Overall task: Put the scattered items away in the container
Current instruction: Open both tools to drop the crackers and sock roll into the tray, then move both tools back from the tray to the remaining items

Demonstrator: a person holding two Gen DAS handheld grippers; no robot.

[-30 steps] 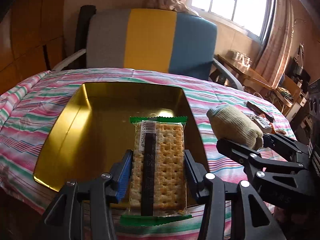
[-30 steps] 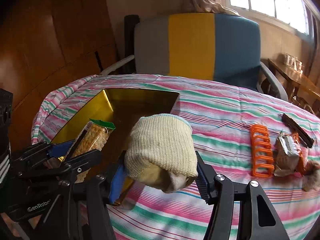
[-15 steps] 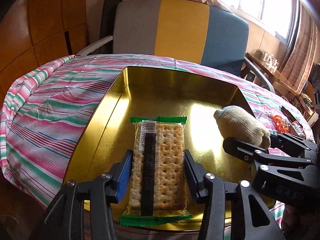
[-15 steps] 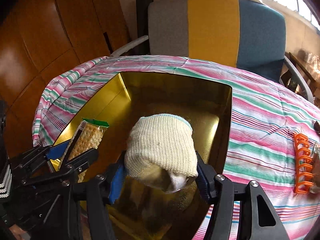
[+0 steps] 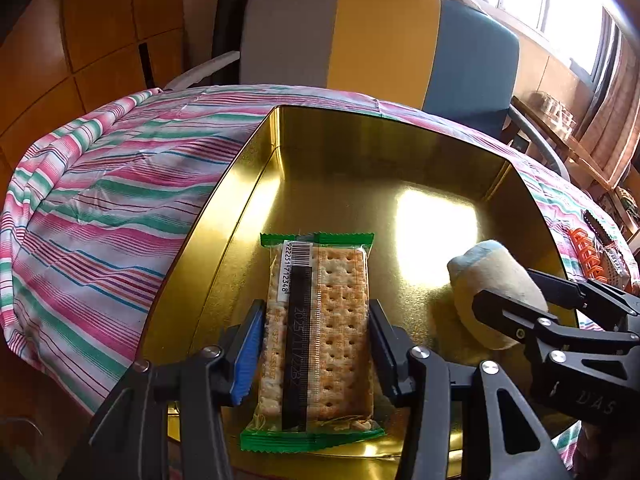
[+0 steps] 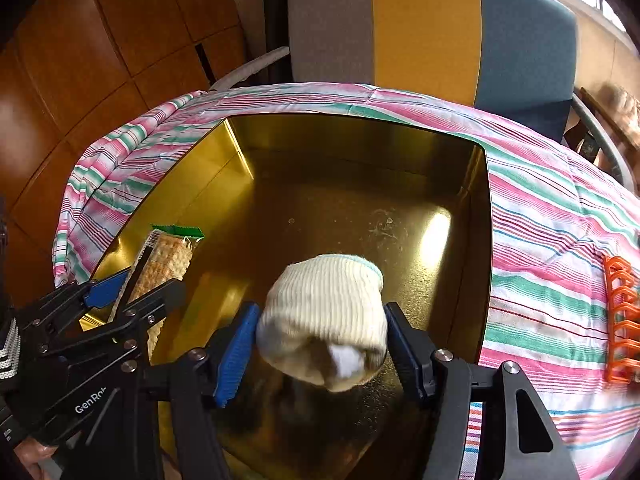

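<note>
A gold tin [image 5: 248, 152] lies open on the striped cloth. My left gripper [image 5: 316, 308] hangs low inside its near left part. Its pads still press the sides of a green-edged cracker packet [image 5: 336, 320], and the jaws are starting to open. In the right wrist view the packet [image 6: 168, 252] tilts up out of the left gripper [image 6: 148, 284] beside the tin's wall [image 6: 480, 200]. My right gripper [image 6: 320, 308] is over the tin's near right part with its jaws opening. A rolled cream sock [image 6: 324, 312] is blurred and slipping down between them.
To the right of the tin, an orange hair clip [image 6: 620, 320], a foil snack packet [image 5: 614, 264] and a dark comb [image 5: 598, 224] lie on the striped cloth [image 5: 100, 208]. A grey, yellow and blue chair [image 5: 380, 40] stands behind the table.
Both grippers came forward and down from the tin's near edge to inside it. The right jaws have widened, and the sock now sits lower between them.
</note>
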